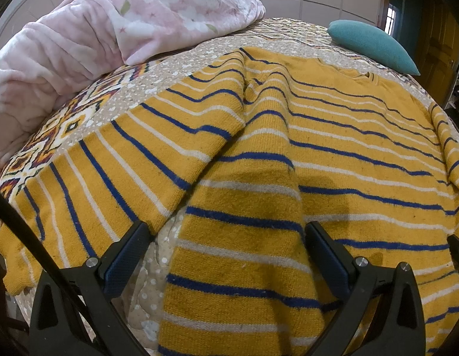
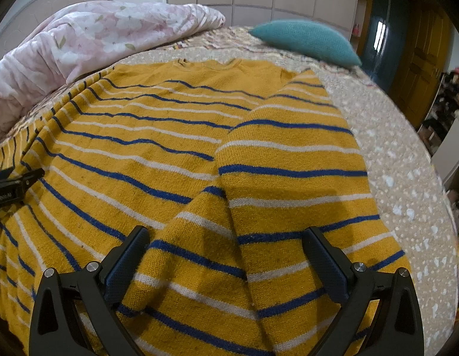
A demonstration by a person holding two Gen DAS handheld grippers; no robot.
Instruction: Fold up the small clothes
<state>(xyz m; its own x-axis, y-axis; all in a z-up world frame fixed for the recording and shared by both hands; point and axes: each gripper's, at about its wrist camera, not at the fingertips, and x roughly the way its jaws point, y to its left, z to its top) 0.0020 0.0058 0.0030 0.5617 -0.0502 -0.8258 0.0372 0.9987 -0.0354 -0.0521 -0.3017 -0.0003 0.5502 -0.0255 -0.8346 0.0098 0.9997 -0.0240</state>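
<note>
A mustard-yellow knit sweater (image 1: 333,154) with blue and white stripes lies spread on the bed, neckline at the far side. It also shows in the right wrist view (image 2: 158,136). Its left sleeve (image 1: 134,154) stretches out to the left; its right sleeve (image 2: 291,184) lies along the body's right edge. My left gripper (image 1: 226,228) is open just above the sweater's lower left, near the sleeve's gap. My right gripper (image 2: 226,237) is open above the lower right sleeve. The left gripper's tip (image 2: 18,182) shows at the right view's left edge.
The bed has a beige patterned bedspread (image 2: 392,154). A pink floral blanket (image 1: 110,29) is heaped at the far left. A teal pillow (image 1: 372,44) lies at the far right. A wardrobe and a wooden door (image 2: 422,68) stand beyond the bed.
</note>
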